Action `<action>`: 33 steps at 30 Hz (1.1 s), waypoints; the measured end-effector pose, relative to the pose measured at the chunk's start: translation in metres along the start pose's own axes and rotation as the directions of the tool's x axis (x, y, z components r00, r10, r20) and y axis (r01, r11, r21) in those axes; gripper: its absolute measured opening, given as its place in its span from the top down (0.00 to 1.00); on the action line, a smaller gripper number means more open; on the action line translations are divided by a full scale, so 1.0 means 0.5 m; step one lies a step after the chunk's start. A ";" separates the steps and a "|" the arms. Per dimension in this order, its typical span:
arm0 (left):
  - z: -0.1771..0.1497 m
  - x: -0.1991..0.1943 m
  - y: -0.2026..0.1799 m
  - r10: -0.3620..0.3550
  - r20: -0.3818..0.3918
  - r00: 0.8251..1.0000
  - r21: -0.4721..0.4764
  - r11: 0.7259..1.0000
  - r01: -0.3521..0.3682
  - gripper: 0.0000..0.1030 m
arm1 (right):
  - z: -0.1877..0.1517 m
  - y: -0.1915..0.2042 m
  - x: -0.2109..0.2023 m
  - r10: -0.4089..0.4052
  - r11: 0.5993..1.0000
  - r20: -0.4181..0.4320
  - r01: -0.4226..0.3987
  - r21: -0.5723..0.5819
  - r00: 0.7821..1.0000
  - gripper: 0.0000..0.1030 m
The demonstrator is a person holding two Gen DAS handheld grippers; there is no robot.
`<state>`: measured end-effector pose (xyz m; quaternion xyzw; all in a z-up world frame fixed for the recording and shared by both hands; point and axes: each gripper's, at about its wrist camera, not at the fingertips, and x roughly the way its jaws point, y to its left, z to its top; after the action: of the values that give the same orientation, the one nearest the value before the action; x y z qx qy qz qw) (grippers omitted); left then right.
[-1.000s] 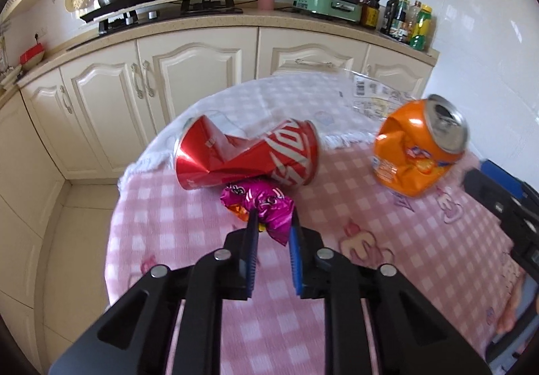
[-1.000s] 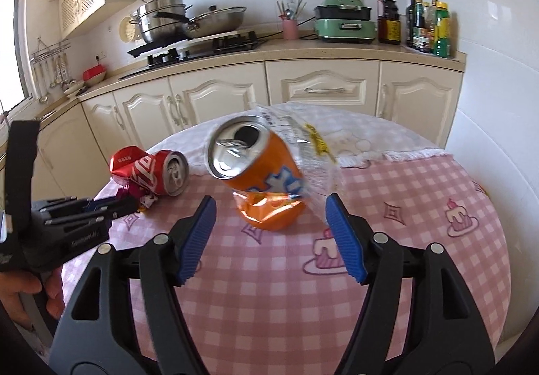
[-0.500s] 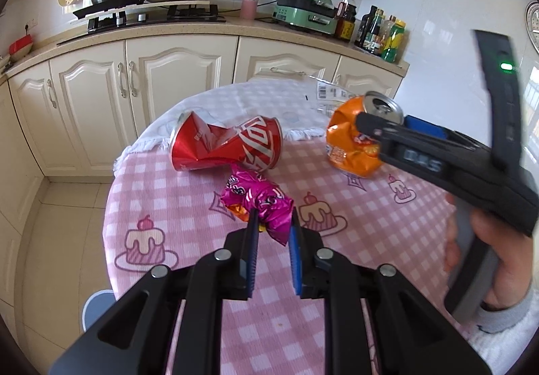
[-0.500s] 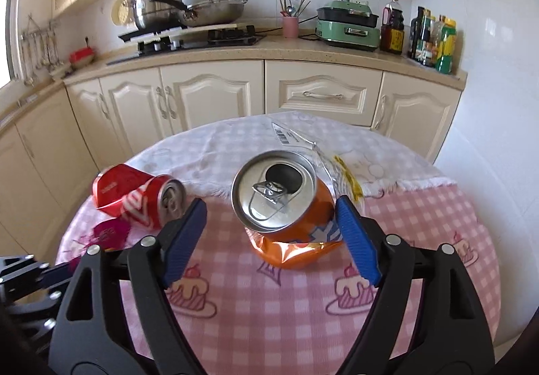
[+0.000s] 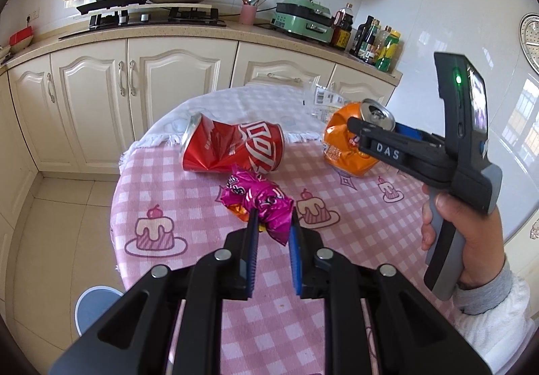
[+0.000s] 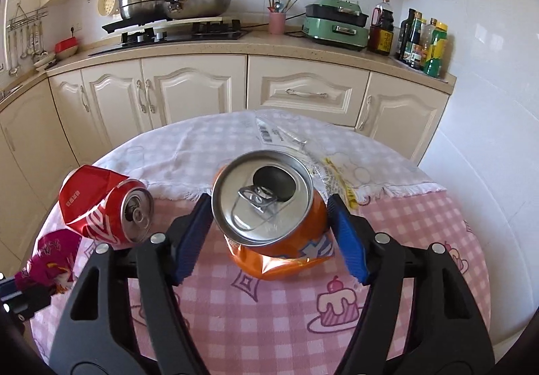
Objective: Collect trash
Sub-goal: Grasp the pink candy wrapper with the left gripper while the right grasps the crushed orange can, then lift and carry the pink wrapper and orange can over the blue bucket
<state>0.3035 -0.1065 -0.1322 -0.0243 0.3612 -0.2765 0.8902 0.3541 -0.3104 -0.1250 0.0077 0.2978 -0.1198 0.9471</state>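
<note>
Left gripper (image 5: 272, 216) is clamped on a crinkled magenta foil wrapper (image 5: 256, 196), its ribbed blue pads pinching the wrapper's near end above the pink checked tablecloth (image 5: 188, 193). Right gripper (image 6: 268, 198) straddles the dented orange soda can (image 6: 279, 250), which stands upright on the cloth with its tab open. Its jaws have just been closing around the can, and the pads now lie right against its sides, though I cannot tell whether they press.

A crushed red cola can (image 5: 232, 149) lies on its side just beyond the wrapper. Thin clear plastic packaging with a barcode (image 6: 283, 135) lies behind the orange can on the white part of the cloth.

Only the left wrist view shows the person's right hand (image 5: 471, 223) on its gripper's handle, and a round blue container (image 5: 94, 307) on the floor, its contents unseen.
</note>
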 end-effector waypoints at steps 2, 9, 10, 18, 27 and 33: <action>-0.001 -0.008 0.003 0.000 0.007 1.000 0.000 1.000 0.000 0.85 | -0.006 0.001 -0.016 0.011 1.000 0.008 -0.011 -0.004 1.000 0.34; -0.004 -0.043 0.002 -0.015 0.035 0.999 -0.012 1.000 0.015 0.85 | -0.021 0.019 -0.112 0.084 0.996 0.062 -0.083 -0.015 0.995 0.34; -0.005 -0.051 0.003 -0.015 0.042 0.999 -0.013 1.000 0.016 0.85 | -0.023 0.024 -0.126 0.097 0.995 0.070 -0.096 -0.019 0.993 0.34; -0.019 -0.134 0.050 0.008 0.107 0.994 -0.050 0.999 -0.002 0.85 | -0.028 0.128 -0.225 0.227 0.972 0.117 -0.218 -0.086 0.967 0.34; -0.070 -0.250 0.199 0.113 0.180 0.977 -0.168 0.982 -0.083 0.85 | -0.037 0.345 -0.265 0.383 0.910 0.099 -0.357 -0.209 0.919 0.34; -0.144 -0.307 0.349 0.234 0.169 0.957 -0.288 0.941 -0.179 0.85 | -0.066 0.525 -0.252 0.487 0.841 0.031 -0.459 -0.285 0.873 0.34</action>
<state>0.2489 0.1307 -0.1311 -0.1346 0.3042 -0.1253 0.9347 0.2963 -0.0245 -0.0955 -0.0536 0.2511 0.1591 0.9533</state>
